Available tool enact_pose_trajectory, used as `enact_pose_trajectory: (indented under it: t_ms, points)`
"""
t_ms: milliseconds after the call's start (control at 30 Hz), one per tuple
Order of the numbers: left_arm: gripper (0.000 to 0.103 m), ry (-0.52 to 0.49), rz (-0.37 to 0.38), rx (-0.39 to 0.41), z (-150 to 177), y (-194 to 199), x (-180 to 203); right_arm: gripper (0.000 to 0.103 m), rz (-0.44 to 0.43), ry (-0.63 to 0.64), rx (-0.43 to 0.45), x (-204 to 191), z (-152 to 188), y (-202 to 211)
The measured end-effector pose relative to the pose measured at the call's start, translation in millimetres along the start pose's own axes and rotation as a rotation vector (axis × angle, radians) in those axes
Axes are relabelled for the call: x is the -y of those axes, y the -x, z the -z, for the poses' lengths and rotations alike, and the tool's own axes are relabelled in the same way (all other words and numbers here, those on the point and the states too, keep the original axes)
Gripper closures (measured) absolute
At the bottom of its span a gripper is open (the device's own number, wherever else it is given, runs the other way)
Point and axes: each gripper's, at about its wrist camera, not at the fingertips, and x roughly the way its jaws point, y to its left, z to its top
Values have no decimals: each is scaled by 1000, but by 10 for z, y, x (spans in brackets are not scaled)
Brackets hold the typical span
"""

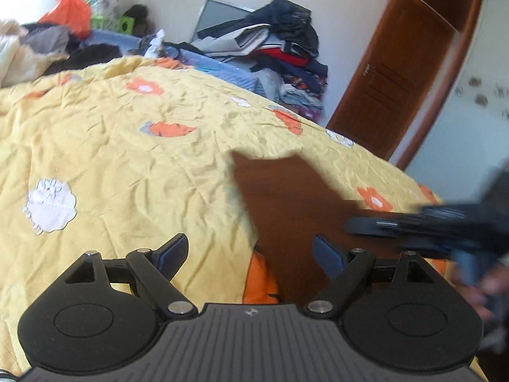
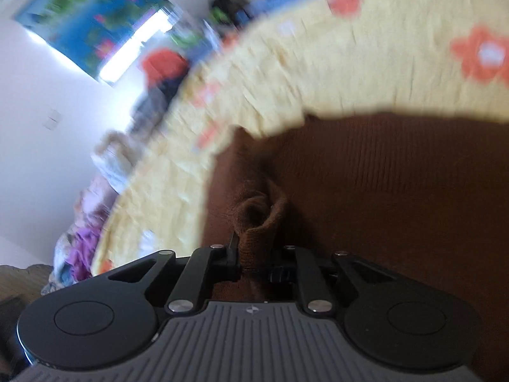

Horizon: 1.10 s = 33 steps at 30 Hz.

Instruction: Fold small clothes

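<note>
A yellow quilt (image 1: 133, 165) with orange flowers and white sheep patches covers the bed and serves as the landmark. Beyond its far edge, a tall stack of folded clothes (image 1: 280, 60) rises against the white wall. To the right of the quilt, past that stack, stands a brown wooden door (image 1: 391, 76). Beyond the quilt's far left corner lies an orange bag (image 1: 71, 14) among loose dark garments. In the right wrist view, a blurred blue curtain (image 2: 86, 16) hangs above the quilt's left edge.
</note>
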Motion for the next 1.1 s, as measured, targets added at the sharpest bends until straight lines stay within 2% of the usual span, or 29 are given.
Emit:
enact_pose_trajectory:
  t_ms: [100,167,233,300,333,367,400,567,633,667,700,767,800,833,867,933,1000,1033,1100]
  points:
    - [17,10,23,7,5,23,-82,85,12,44,139,-51,204,693]
    - [17,3,50,-5,13,-30,-78,85,85,15,212,108,455,1131]
    - [17,-17,77,-24,26,-133,5,85,172,-92,233,437,777,1391]
    - [17,-47,105,-60,63,-247,162,86,228,-249,216,818,1080,1433]
    - [17,-68,124,-81,82,-307,250,88,214,-301,239,947,1203,1445]
    - [17,-87,139,-102,101,-359,332,88,154,-350,277,1027,1285,1474]
    - [17,-103,154,-124,122,-399,427,86,129,-395,293,1068,1317,1486]
    - [17,-118,254,-187,159,-467,713,85,90,-380,308,935,1287,1510]
    - [17,-85,292,-240,198,-498,731,85,94,-356,311,892,1287,1571]
    - [17,-60,309,-279,229,-538,716,80,111,-354,307,908,1294,1578]
    - [17,-35,310,-313,262,-576,694,79,121,-364,296,952,1305,1596]
    - [17,-21,276,-327,318,-605,660,79,86,-400,294,1008,1365,1622]
    - [17,-46,267,-320,339,-581,668,79,70,-415,298,1035,1374,1642]
    - [17,-102,267,-302,362,-510,714,75,60,-423,299,1051,1381,1655]
    - [17,-188,269,-269,397,-413,785,64,57,-428,295,1041,1384,1662]
    - [17,-420,272,-179,540,-175,969,55,52,-437,303,1031,1354,1663]
    - [17,-628,252,-122,731,-28,1129,54,35,-444,311,1021,1323,1648]
    - [17,-717,217,-101,837,-2,1195,54,30,-442,310,1016,1297,1638]
    - [17,-791,168,-90,952,-40,1253,54,38,-426,298,993,1271,1626]
